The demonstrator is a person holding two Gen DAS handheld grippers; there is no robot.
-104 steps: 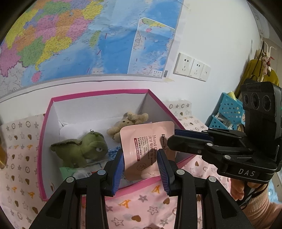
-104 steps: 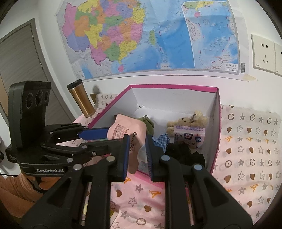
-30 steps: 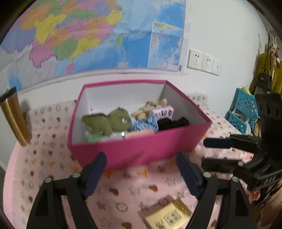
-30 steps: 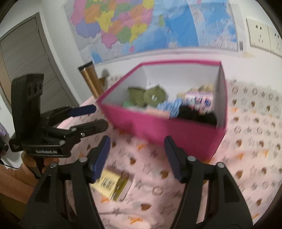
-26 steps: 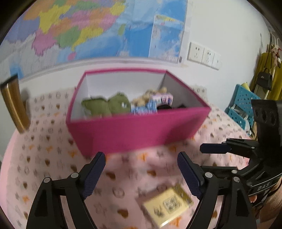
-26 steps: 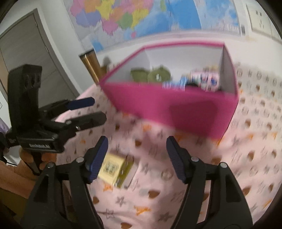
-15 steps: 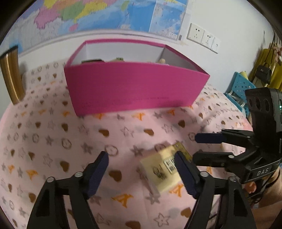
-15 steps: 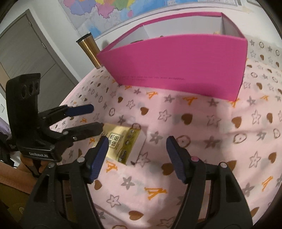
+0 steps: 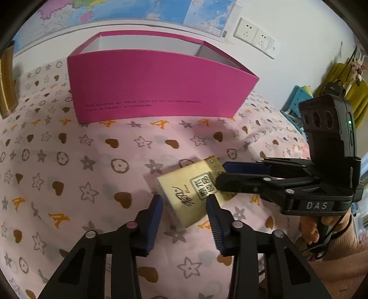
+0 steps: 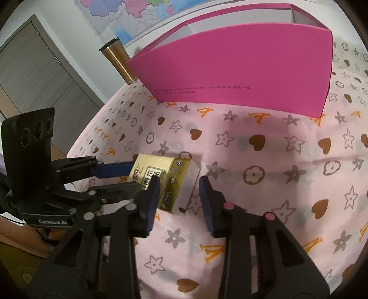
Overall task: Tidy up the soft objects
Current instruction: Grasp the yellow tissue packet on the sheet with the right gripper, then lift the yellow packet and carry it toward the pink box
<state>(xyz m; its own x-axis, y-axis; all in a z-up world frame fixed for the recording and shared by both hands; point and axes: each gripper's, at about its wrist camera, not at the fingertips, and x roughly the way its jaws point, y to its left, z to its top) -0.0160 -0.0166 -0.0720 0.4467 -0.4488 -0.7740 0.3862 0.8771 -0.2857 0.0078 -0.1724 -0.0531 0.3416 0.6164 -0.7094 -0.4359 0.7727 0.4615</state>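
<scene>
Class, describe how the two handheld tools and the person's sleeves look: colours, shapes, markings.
Both tools are black, with blue ribbed pads and pink or silver rivets. The right tool reads "DAS" below a three-lens block; the left tool reads "GenRobot.AI". Black cables hang below. The sleeves are orange-pink knit.

I am seeing the tissue pack (image 9: 191, 193) lying on the tablecloth (image 9: 92, 161) in front of the open box (image 9: 156, 89), well apart from it, while the tumbler (image 10: 117, 61) is standing at the box's left end, near the wall with the map (image 9: 138, 9). My left gripper (image 9: 185, 215) is closing in at the pack's near end with the pack between its jaws, and my right gripper (image 10: 177, 192) is closing around the pack's other end from the right. In the right wrist view the left gripper is reaching in from the left, its fingers (image 10: 115, 171) sitting just beside the pack.
</scene>
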